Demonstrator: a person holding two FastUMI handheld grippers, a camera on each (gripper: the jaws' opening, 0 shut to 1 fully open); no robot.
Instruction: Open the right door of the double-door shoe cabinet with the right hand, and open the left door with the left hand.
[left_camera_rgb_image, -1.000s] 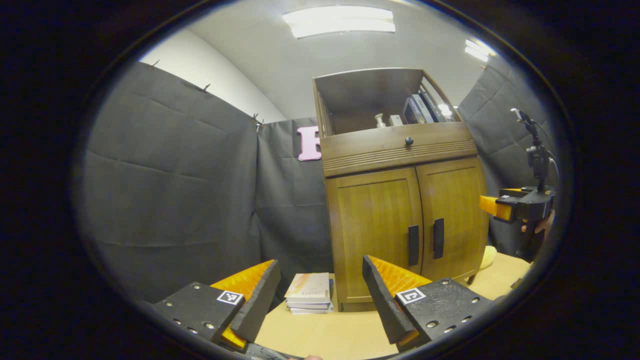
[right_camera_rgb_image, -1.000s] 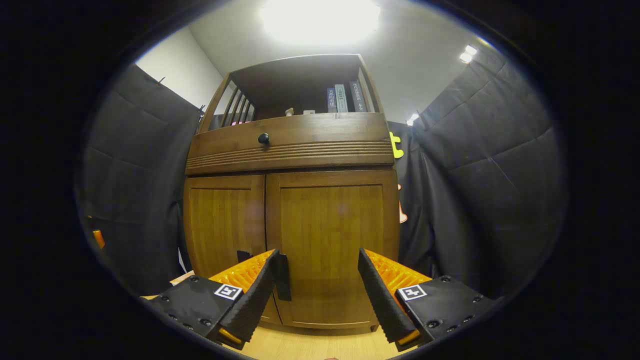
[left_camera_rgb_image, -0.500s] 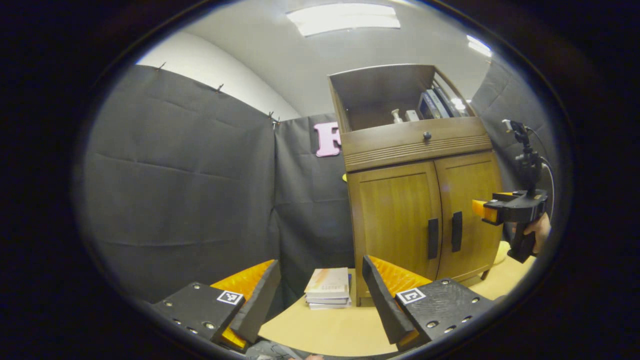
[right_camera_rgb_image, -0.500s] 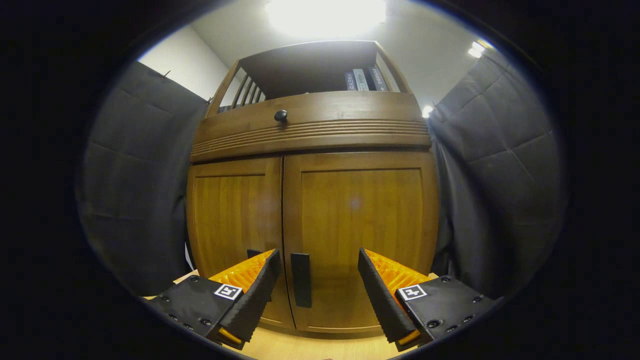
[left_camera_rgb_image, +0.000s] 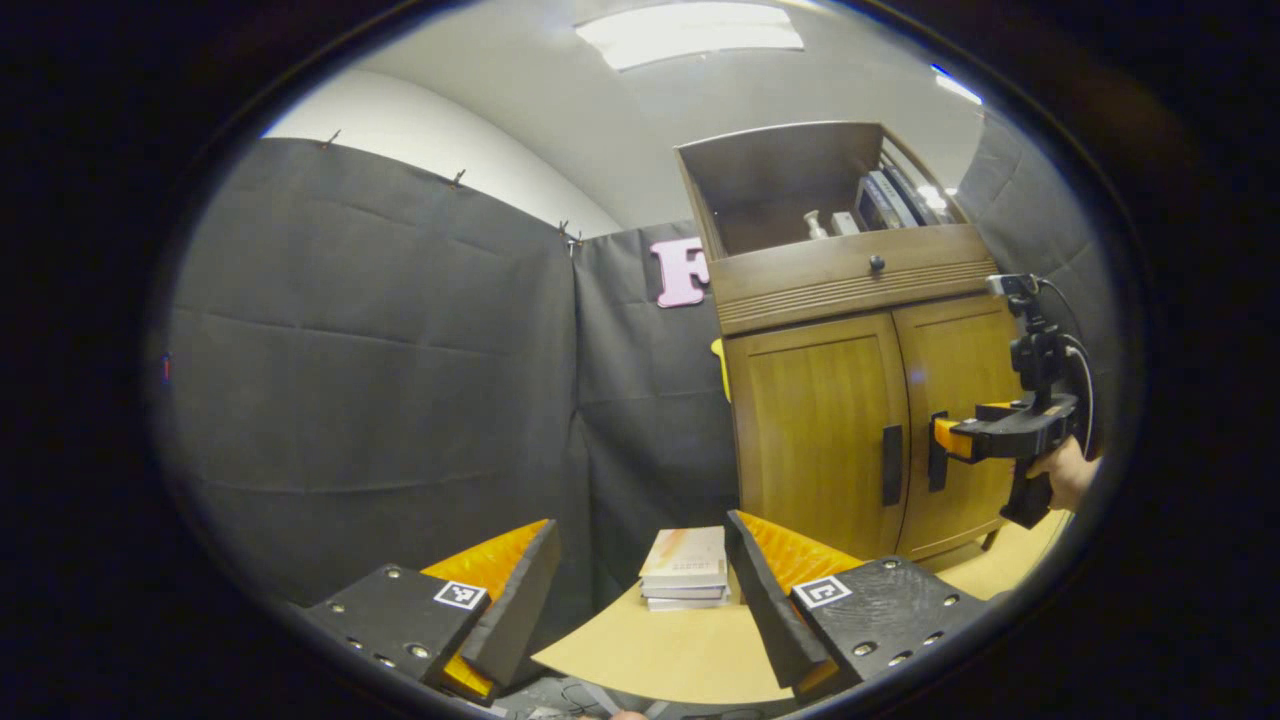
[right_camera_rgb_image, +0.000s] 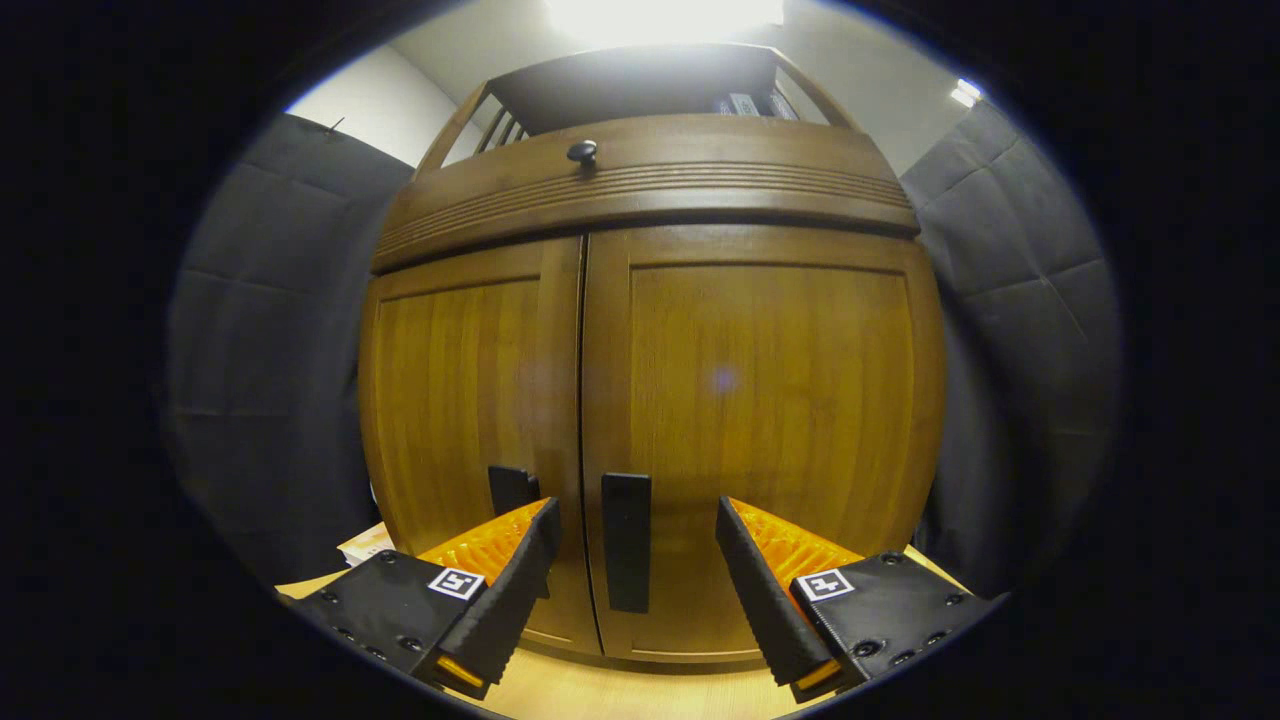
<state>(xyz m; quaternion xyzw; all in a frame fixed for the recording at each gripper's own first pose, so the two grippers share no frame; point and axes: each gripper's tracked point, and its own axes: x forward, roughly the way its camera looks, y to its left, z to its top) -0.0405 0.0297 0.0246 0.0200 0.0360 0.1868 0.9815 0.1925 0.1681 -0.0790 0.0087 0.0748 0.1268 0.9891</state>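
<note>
the shoe cabinet is warm brown wood with two panelled doors, both closed, under a ribbed drawer front with a small dark knob. the right door and left door meet at a thin centre seam, each with an upright dark handle beside it: right handle, left handle. the right gripper sits close before the right door, fingers spread wide, the right handle between them toward 11 o'clock; contact is hard to judge.

in the left gripper view the cabinet stands at 2 o'clock on the desk, well apart from the left gripper, whose fingers are wide and hold nothing. a stack of books lies by the cabinet's left foot, and a hand holds the other gripper at the right door's handle.
</note>
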